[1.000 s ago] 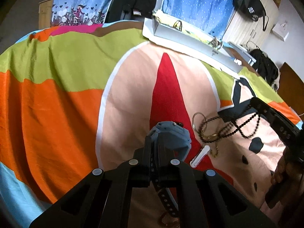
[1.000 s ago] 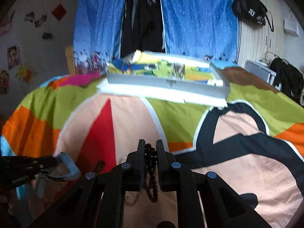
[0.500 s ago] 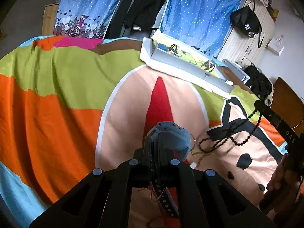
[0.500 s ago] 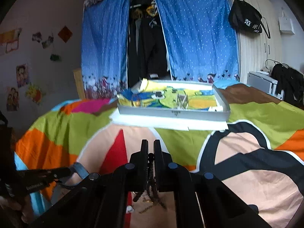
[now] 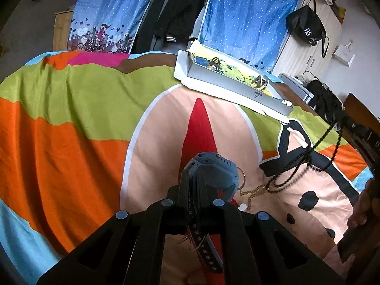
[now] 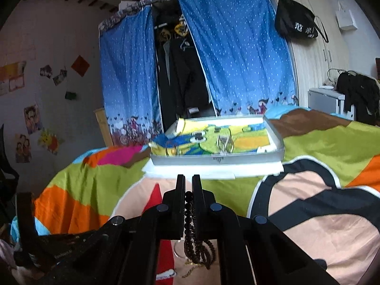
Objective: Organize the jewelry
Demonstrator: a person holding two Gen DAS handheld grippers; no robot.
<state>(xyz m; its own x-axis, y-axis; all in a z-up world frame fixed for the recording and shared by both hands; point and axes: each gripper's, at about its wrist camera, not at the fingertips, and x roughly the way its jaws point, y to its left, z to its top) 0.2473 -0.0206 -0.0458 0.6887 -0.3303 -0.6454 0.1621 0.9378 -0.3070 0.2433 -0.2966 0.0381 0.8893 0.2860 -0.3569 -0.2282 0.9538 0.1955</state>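
— Which step in hand?

— Mid-carry, judging by the pose. Left gripper [image 5: 193, 182] clamped narrow on the strap of a blue-grey watch [image 5: 218, 168], lifted clear of the bedspread [image 5: 71, 118]. Right gripper [image 6: 188, 182] pinched just as tight on a dark bead necklace [image 6: 189, 204], loops hanging below the fingers, lowest part down near a gold chain [image 5: 255, 188] left lying on the cloth.

— And next?

— Probably called for taking both pieces to the white tray [image 6: 213, 160] at the far end of the bed, well apart from either gripper. Then lowering over a bare patch of its picture lining and spreading the fingers. Needed care with the beads: possibly snagged on the gold chain, though impossible to tell.

— Anything readable?

— White Chinese characters on the black bag [image 6: 294, 21] hung by the wardrobe, too small to read with confidence. Small mark on the tray's front wall, illegible.
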